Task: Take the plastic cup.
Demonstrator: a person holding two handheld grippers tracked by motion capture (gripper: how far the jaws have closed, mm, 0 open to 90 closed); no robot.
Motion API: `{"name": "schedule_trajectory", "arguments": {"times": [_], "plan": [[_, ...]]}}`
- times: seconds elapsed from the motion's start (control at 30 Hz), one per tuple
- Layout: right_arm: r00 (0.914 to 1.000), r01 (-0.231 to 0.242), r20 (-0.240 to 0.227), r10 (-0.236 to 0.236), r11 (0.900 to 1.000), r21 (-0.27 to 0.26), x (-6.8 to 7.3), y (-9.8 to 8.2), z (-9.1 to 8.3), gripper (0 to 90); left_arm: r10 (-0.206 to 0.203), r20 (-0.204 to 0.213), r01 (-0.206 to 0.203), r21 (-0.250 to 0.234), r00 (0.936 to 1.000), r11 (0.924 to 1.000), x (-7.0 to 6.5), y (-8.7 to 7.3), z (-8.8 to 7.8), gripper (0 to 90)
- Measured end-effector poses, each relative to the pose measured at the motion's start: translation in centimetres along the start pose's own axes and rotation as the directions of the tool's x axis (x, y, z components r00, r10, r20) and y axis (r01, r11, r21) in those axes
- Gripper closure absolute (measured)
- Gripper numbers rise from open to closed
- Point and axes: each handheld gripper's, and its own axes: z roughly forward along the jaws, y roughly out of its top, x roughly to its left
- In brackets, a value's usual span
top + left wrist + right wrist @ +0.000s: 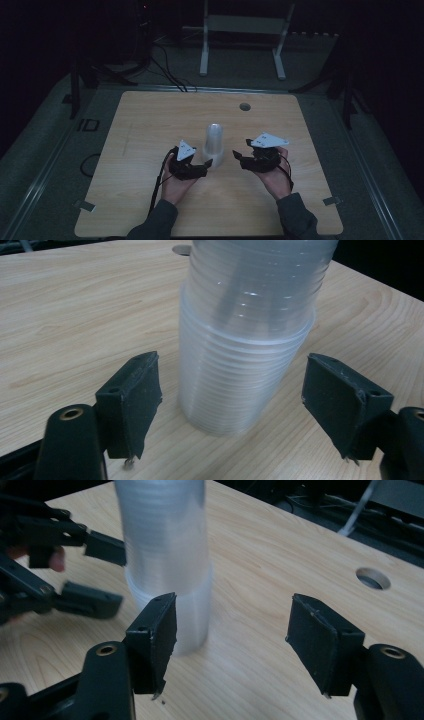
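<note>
A tall stack of clear plastic cups [214,142] stands mouth-down near the middle of the wooden table [150,125]. My left gripper [206,164] is open at the stack's near left. In the left gripper view the stack [245,340] rises just ahead of the gap in my left gripper [235,385], and neither pad touches it. My right gripper [241,150] is open to the right of the stack. In the right gripper view the stack [167,555] stands ahead and left of my right gripper [232,630]. The left gripper [102,575] reaches the stack's far side there.
A round cable hole [244,106] lies in the table beyond the stack, also seen as the hole [372,578]. A white metal frame [242,25] and cables [167,70] sit on the dark floor behind the table. Bare wood surrounds the stack.
</note>
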Motion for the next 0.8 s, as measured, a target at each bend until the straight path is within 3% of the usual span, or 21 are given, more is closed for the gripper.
{"name": "schedule_trajectory", "arguments": {"times": [0.43,0.8], "plan": [[0.9983,0.038,-0.043,-0.039,0.999,-0.023,1.3,2.3,1.1,34.3,0.018,0.006,-0.017,-0.007,0.9998,0.9998,-0.3,0.5,1.0,20.0],[0.9944,0.021,-0.102,-0.027,0.998,-0.061,2.0,4.1,2.2,34.3,0.027,0.009,-0.027,-0.006,0.9996,0.9996,-0.4,0.6,1.4,20.1]]}}
